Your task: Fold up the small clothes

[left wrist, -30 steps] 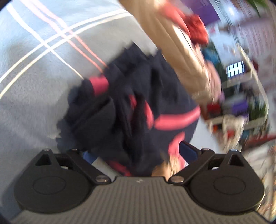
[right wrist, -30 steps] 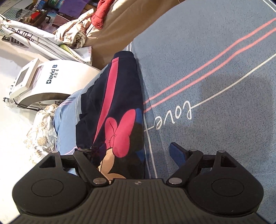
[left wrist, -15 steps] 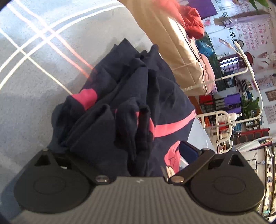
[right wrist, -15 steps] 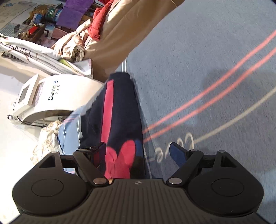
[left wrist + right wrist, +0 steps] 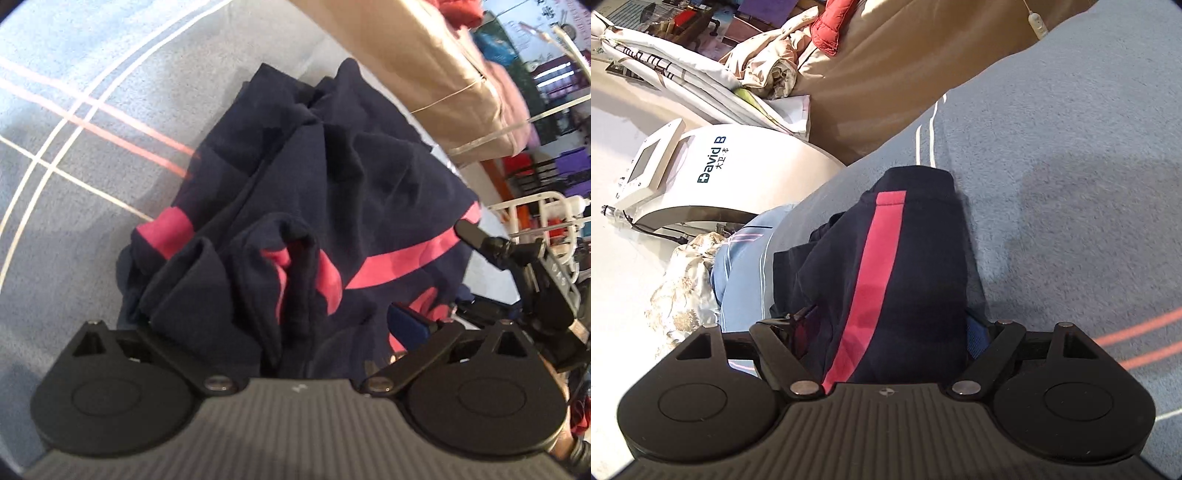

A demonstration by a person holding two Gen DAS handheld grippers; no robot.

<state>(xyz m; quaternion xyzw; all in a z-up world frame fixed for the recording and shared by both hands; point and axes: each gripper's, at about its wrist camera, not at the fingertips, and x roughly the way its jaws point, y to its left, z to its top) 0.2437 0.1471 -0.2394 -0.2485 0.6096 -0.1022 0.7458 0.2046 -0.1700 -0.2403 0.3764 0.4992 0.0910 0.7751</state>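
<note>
A blue-grey blanket [image 5: 1071,177] with white and pink stripes covers the bed, with a tan cushion [image 5: 923,62] along its far edge and a cluttered room beyond

In the right wrist view, the right claw [image 5: 886,328] is closed in on a navy garment [image 5: 901,266] with a pink stripe; cloth fills the gap between its fingers, the left finger pressed into the folds and the blue pad of the right finger [image 5: 977,334] tight against the fabric edge. The garment runs from the claw away toward the far side, lying on the blanket near the bed's left edge. Left of it a light blue striped sheet [image 5: 746,266] hangs over the side, and further left stands a white machine [image 5: 716,173] marked "David B" on the pale floor. Crumpled bedding [image 5: 764,70] and a red jacket [image 5: 829,27] lie at the far left

In the left wrist view, the left claw [image 5: 280,325] has bunched folds of the same navy garment [image 5: 332,184] heaped between its fingers; the left finger is buried under cloth and the blue pad of the right finger [image 5: 406,321] presses the fabric's side, so it appears clamped on the bundle. The garment spreads in a rumpled pile from the claw to the far side, pink bands crossing it. At the right the other claw [image 5: 476,236] grips the garment's right edge. A white rack [image 5: 546,206] stands beyond at the far right
</note>
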